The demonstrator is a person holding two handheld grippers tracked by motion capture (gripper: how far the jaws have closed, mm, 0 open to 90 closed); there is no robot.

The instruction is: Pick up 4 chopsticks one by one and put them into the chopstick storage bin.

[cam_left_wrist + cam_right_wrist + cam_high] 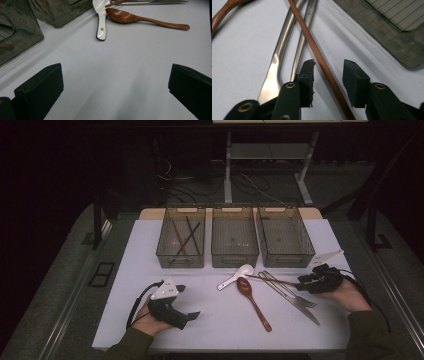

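We see the right gripper [306, 282] at 4 o'clock on the white table [220, 320], low over a thin brown wooden chopstick [272, 280]. In the right gripper view its jaws stand partly apart, one on each side of the chopstick [322, 62], not yet pinching it; there's a gap on both sides. The chopstick lies slanted across the handles of the silver metal fork [303, 37] and silver metal knife [278, 52], touching them where they cross. In the high view the fork [287, 292] and knife [300, 305] run toward 5 o'clock, side by side. The chopstick's far end points to 9 o'clock, toward the white ceramic soup spoon [235, 276]. A dark brown wooden spoon [254, 302] lies just beside the ceramic one, bowl at 12, handle to 5 o'clock.

The left gripper [186, 302] rests at 8 o'clock on the table, held by the left hand [147, 322]; its jaws are spread wide with nothing between them. In the left gripper view we see the white spoon [101, 17] and wooden spoon [147, 20] ahead at 12 o'clock, well apart from it.

Three clear smoky plastic bins sit in a row at 12 o'clock: the left bin [181, 260] has dark chopsticks [187, 237] in it, then the middle bin [235, 259] and the right bin [289, 257], the last just beside the right gripper.
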